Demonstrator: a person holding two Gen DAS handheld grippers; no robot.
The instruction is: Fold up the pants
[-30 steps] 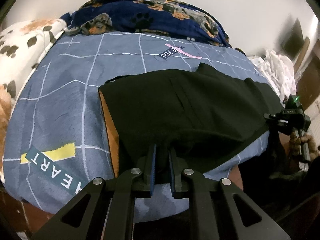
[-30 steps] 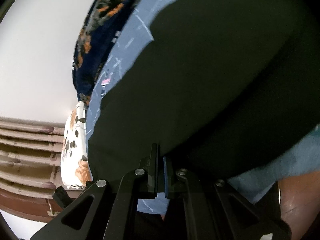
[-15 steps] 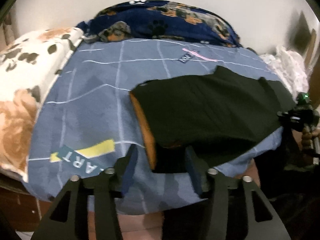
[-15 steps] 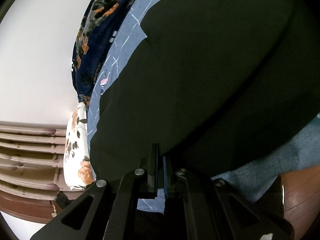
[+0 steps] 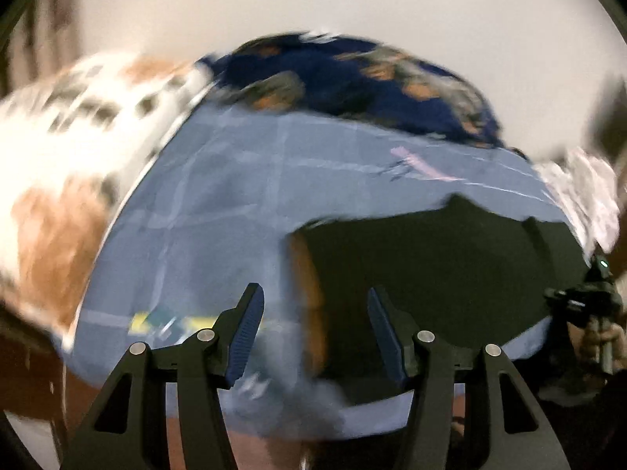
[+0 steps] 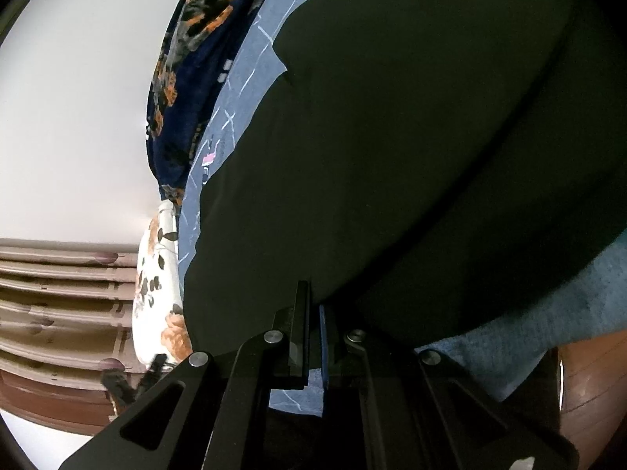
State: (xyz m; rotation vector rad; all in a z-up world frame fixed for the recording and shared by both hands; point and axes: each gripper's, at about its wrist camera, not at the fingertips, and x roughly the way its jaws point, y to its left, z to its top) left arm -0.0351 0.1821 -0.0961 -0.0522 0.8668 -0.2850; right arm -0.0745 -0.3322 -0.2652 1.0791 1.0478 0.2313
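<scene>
The left hand-held gripper [image 5: 315,325] hangs spread wide and empty at the bed's [image 5: 219,211] near edge; the right hand-held gripper [image 6: 313,329] pinches the black pants' [image 6: 411,149] edge; they lie folded on the bed; behind, a dark blue blanket [image 5: 352,78].

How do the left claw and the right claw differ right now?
The left claw is wide open with nothing between its fingers; the right claw is shut on the edge of the black pants. The left claw's view is motion-blurred and stands off from the pants, while the right claw's view is sharp and right against the cloth. Both are black with blue pads, over the blue bed sheet.
</scene>
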